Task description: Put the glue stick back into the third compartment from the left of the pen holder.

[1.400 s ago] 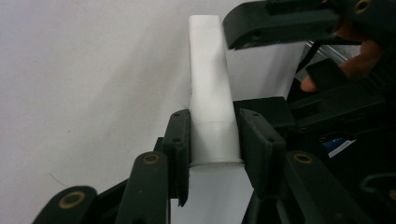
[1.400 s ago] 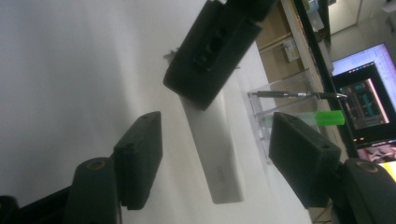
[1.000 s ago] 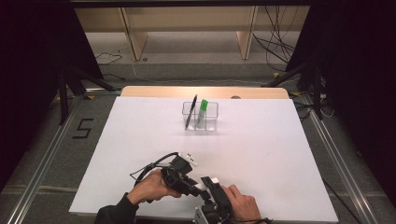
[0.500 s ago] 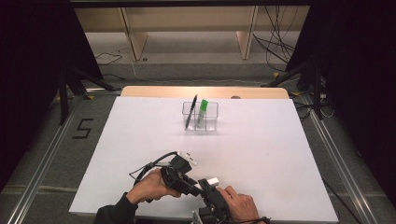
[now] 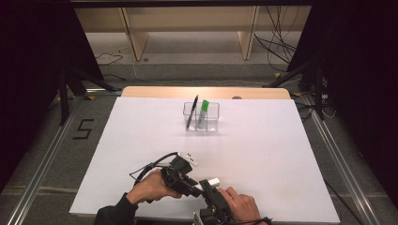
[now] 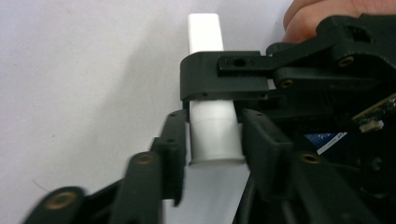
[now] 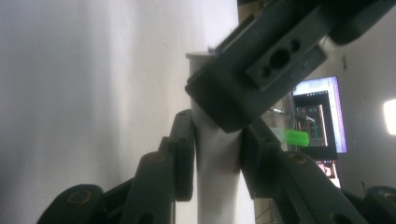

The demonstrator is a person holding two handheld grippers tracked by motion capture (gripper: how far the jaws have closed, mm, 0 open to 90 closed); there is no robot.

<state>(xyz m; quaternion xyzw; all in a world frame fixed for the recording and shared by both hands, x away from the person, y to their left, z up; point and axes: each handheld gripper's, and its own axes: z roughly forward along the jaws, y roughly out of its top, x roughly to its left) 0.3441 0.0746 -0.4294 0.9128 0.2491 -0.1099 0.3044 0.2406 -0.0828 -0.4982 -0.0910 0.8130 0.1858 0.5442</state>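
A: Where's the white marker [image 6: 212, 116]?
B: Near table [image 5: 141, 140] front edge, w/ both grippers on it. Left gripper [image 5: 187, 183] clamps one end, right gripper [image 5: 212, 190] clamps the other.
A: Anything else?
B: Clear organizer box [image 5: 202, 116] far side, w/ black pen [image 5: 191, 112] & green marker [image 5: 203, 112] leaning inside.

Both hands are low at the near edge, close together. The left gripper [image 5: 184, 178] and the right gripper [image 5: 212, 193] meet tip to tip, each squeezing the same white stick [image 6: 212, 116].
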